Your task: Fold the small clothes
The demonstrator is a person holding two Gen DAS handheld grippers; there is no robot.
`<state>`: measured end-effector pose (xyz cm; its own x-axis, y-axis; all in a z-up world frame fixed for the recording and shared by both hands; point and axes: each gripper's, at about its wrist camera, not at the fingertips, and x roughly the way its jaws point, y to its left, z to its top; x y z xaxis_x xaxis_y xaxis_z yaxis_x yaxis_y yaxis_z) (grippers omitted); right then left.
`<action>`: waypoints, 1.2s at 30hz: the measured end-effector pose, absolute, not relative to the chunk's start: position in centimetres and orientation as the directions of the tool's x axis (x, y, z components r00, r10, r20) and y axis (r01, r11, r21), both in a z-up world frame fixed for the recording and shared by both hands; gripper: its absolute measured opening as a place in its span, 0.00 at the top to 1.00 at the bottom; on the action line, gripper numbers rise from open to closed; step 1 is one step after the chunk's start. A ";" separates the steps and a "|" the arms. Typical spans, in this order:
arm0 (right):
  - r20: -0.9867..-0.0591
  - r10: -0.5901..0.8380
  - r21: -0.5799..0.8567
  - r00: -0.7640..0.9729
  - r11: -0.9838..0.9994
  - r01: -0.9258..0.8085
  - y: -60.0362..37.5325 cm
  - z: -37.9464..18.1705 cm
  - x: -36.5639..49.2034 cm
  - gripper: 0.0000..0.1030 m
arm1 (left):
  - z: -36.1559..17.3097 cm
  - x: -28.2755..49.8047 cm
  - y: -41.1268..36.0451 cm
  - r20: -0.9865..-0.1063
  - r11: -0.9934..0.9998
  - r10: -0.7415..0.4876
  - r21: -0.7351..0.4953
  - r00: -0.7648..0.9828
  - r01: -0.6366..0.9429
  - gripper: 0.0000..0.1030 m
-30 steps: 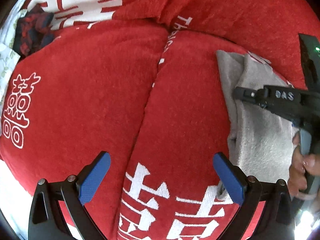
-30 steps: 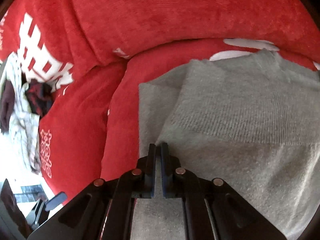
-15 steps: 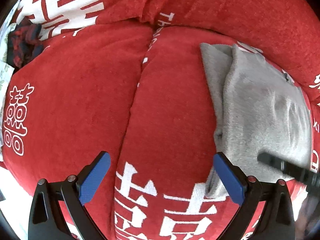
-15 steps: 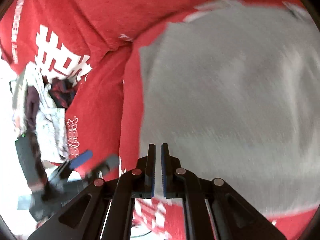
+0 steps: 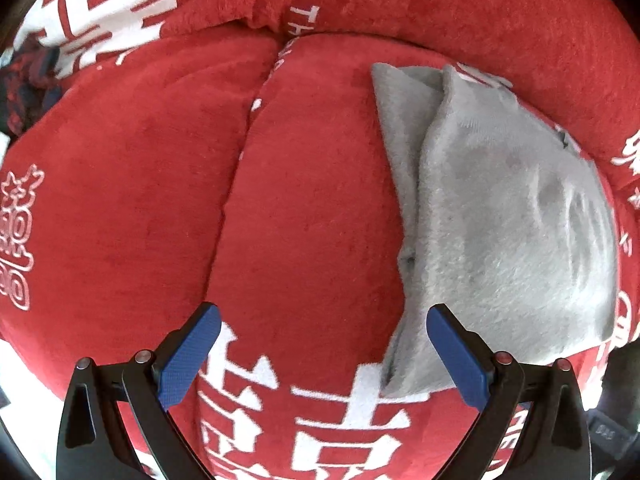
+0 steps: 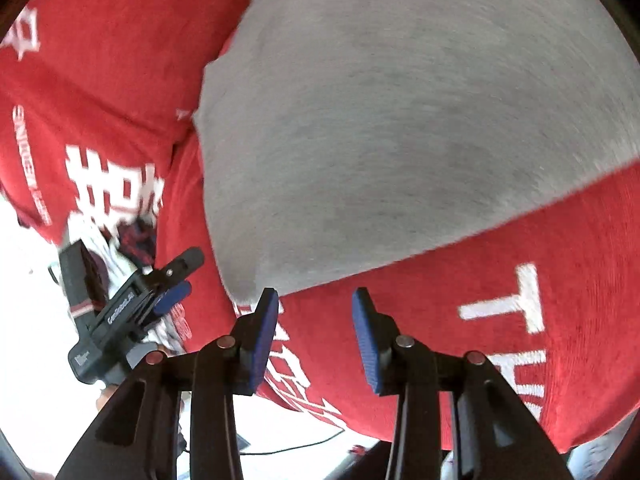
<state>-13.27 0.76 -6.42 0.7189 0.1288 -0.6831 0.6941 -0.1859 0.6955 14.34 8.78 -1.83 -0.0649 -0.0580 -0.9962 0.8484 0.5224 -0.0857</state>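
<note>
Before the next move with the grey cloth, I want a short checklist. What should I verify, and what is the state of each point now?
1. Right gripper free of the grey cloth: ok, jaws opening, nothing between them.
2. Left gripper empty: ok, jaws wide open above the red blanket.
3. Cloth folded over: ok, an upper layer lies on a lower one.
4. Edges aligned: not ok, the lower layer sticks out on the left side.
5. Cloth lying flat: ok, only shallow dents on top.
6. Other clothes kept apart: ok, they lie at the far left edge.
</note>
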 end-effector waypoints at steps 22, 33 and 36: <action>-0.348 -0.082 0.879 0.934 -0.375 0.295 -3.3 -7.4 -12.7 0.92 | -5.9 16.1 4.2 -0.764 0.547 -0.270 -0.623 -0.587 0.560 0.00; -0.316 -0.031 0.921 0.948 -0.250 0.299 -4.6 -3.8 -13.5 0.92 | -5.9 12.0 -3.6 -0.688 0.418 -0.274 -0.715 -0.672 0.560 0.00; -0.326 -0.016 0.914 0.945 -0.260 0.311 -4.0 -4.3 -13.7 0.92 | -5.4 9.4 -5.9 -0.766 0.363 -0.216 -0.638 -0.605 0.679 0.09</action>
<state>-13.73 -3.97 -4.31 0.9453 -0.0158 -0.3258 0.3108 -0.2596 0.9143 9.40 -5.94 -5.42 -0.6051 -0.2162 -0.7662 0.6789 0.3626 -0.6385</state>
